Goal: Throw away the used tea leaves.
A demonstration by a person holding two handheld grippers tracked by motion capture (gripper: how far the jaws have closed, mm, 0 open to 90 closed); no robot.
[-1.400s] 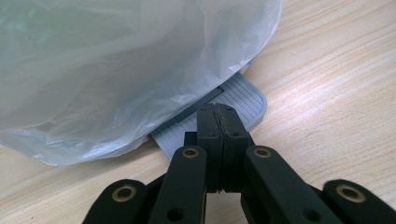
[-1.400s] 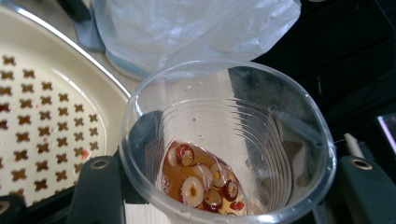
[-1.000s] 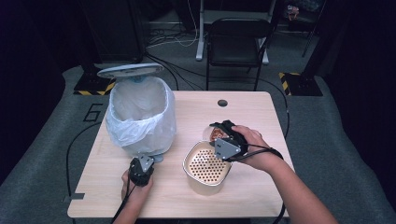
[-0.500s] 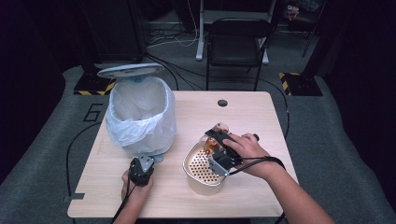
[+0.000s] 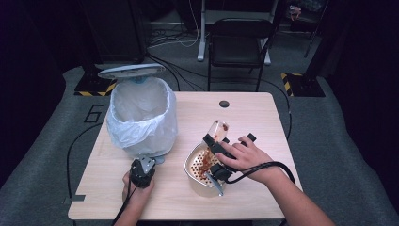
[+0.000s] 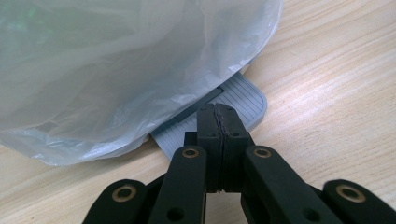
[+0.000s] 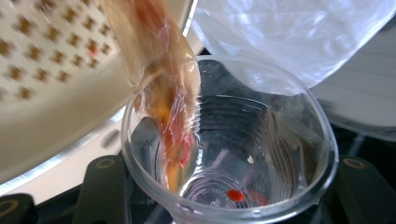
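Observation:
My right gripper is shut on a clear plastic cup, tipped mouth-down over a cream perforated strainer bowl. Reddish-orange liquid with bits runs from the cup into the strainer, and red stains spread on its holes. The black jaws of my right gripper clasp the cup's sides. My left gripper is shut with nothing between its jaws. Its tips rest at the grey ribbed pedal of the bin.
The bin is lined with a translucent white bag, and its grey lid stands raised. A cable hole marks the table's far side. A black chair stands beyond the table. Bare wood lies right of the strainer.
The right hand has come nearer and lower over the strainer and tipped the cup further. Red liquid now lies in the strainer. The left gripper has stayed put.

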